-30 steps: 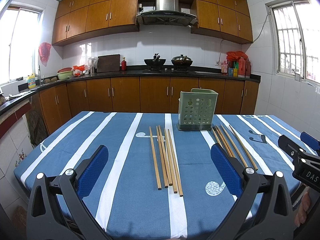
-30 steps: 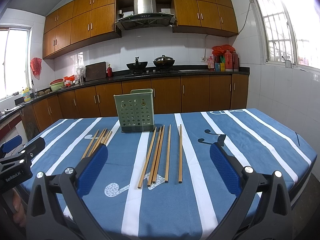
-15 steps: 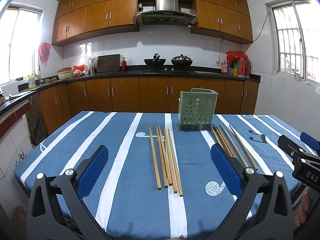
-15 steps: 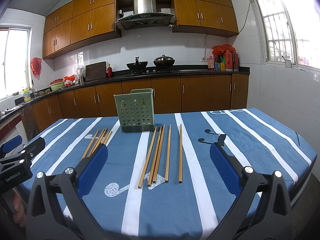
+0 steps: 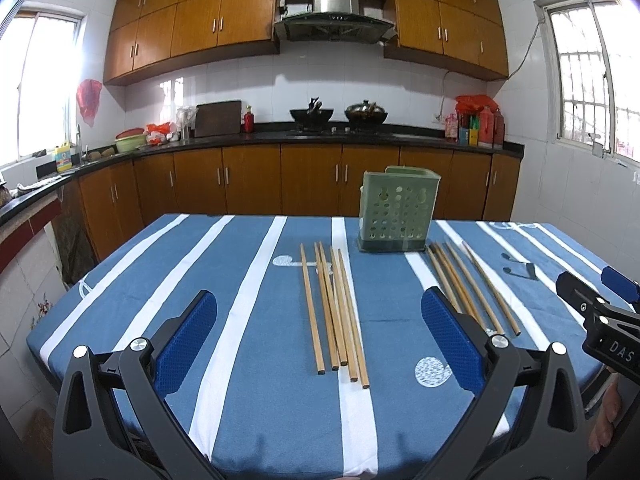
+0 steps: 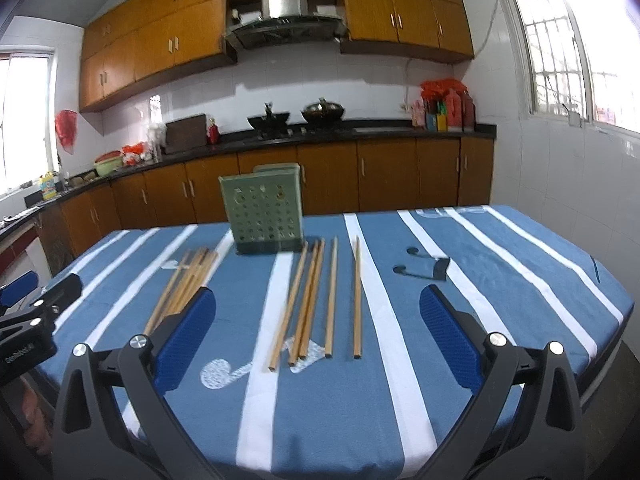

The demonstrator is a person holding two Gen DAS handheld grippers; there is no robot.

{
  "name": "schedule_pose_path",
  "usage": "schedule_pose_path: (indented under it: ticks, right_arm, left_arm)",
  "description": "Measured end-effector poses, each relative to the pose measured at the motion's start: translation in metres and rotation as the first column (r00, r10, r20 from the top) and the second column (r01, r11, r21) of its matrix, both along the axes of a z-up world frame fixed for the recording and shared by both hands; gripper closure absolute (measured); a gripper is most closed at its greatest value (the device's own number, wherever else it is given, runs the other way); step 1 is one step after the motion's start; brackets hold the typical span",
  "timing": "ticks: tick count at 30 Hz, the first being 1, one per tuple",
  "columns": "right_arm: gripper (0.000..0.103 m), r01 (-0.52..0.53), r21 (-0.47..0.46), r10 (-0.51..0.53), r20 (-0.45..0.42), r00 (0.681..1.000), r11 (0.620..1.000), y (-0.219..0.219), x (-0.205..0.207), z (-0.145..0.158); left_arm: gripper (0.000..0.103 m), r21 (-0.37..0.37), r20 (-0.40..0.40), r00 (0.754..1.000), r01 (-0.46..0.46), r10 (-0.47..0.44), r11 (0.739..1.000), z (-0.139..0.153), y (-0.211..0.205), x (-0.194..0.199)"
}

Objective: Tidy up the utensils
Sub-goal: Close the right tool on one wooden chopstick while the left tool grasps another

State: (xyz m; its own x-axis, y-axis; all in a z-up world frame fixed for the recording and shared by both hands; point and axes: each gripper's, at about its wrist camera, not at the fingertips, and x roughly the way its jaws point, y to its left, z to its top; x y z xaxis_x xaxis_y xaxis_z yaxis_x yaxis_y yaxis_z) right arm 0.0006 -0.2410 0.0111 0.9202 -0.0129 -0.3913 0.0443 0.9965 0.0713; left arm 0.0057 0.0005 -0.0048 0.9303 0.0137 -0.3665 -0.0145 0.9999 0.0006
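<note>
Left wrist view: both grippers' jaws spread wide above chopsticks (image 5: pixel 336 308) near the holder (image 5: pixel 396 210).

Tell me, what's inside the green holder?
Through the holes in the green holder nothing shows, and nothing sticks out on top. Its bottom is hidden. The chopsticks lie on the tablecloth.

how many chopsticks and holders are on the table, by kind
chopsticks, left group: 5
chopsticks, right group: 5
green perforated holder: 1
total: 11 things on the blue striped tablecloth
</note>
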Motion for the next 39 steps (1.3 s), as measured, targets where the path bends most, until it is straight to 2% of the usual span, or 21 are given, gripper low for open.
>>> schedule_pose_path:
  ticks: [9, 11, 13, 16, 19, 24, 27, 28, 29, 30, 31, 35, 39]
  right_arm:
    - [0.005, 0.125, 0.051, -0.115, -0.172, 0.978, 0.991, -0.029, 0.041, -0.026]
    - [0.012, 0.162, 0.066, -0.144, -0.219, 0.965, 0.985, -0.039, 0.056, -0.032]
    - [0.024, 0.175, 0.085, -0.146, -0.274, 0.951, 0.981, -0.046, 0.073, -0.039]
    - [0.041, 0.162, 0.105, -0.118, -0.342, 0.932, 0.981, -0.052, 0.097, -0.050]
    - [0.053, 0.152, 0.098, -0.100, -0.405, 0.909, 0.984, -0.052, 0.119, -0.062]
    - [0.060, 0.127, 0.068, -0.080, -0.467, 0.881, 0.990, -0.043, 0.147, -0.079]
    - [0.071, 0.122, 0.056, -0.078, -0.499, 0.863, 0.991, -0.042, 0.160, -0.087]
    - [0.077, 0.116, 0.041, -0.082, -0.481, 0.873, 0.992, -0.042, 0.160, -0.087]
    - [0.080, 0.114, 0.027, -0.087, -0.480, 0.873, 0.993, -0.041, 0.161, -0.088]
    - [0.089, 0.115, 0.018, -0.092, -0.474, 0.876, 0.993, -0.042, 0.162, -0.088]
    - [0.094, 0.120, 0.017, -0.097, -0.474, 0.875, 0.993, -0.044, 0.163, -0.088]
    - [0.095, 0.137, 0.052, -0.097, -0.471, 0.877, 0.989, -0.056, 0.167, -0.088]
    - [0.095, 0.133, 0.039, -0.100, -0.467, 0.879, 0.990, -0.055, 0.169, -0.088]
  left_arm:
    - [0.002, -0.003, -0.128, 0.991, -0.046, 0.045, 0.999, -0.021, 0.012, 0.021]
    - [0.002, -0.009, -0.152, 0.987, -0.048, 0.046, 0.999, -0.022, 0.016, 0.027]
    - [0.002, -0.006, -0.181, 0.981, -0.064, 0.062, 0.998, -0.025, 0.025, 0.036]
    - [0.002, -0.013, -0.218, 0.973, -0.084, 0.080, 0.996, -0.027, 0.036, 0.053]
    - [0.002, -0.026, -0.240, 0.967, -0.092, 0.083, 0.995, -0.028, 0.042, 0.066]
    - [0.003, -0.014, -0.274, 0.959, -0.085, 0.078, 0.996, -0.034, 0.044, 0.084]
    - [0.013, -0.024, -0.313, 0.948, -0.064, 0.053, 0.998, -0.040, 0.043, 0.095]
    - [0.019, -0.030, -0.329, 0.943, -0.056, 0.043, 0.998, -0.043, 0.043, 0.100]
    - [0.026, -0.035, -0.345, 0.938, -0.050, 0.035, 0.998, -0.045, 0.043, 0.104]
    - [0.028, -0.041, -0.363, 0.931, -0.043, 0.026, 0.998, -0.048, 0.043, 0.109]
    - [0.034, -0.045, -0.378, 0.926, -0.037, 0.018, 0.998, -0.050, 0.042, 0.114]
    - [0.056, -0.055, -0.429, 0.903, -0.003, -0.021, 0.998, -0.058, 0.040, 0.131]
    - [0.063, -0.038, -0.460, 0.887, 0.038, -0.051, 0.999, -0.063, 0.033, 0.144]
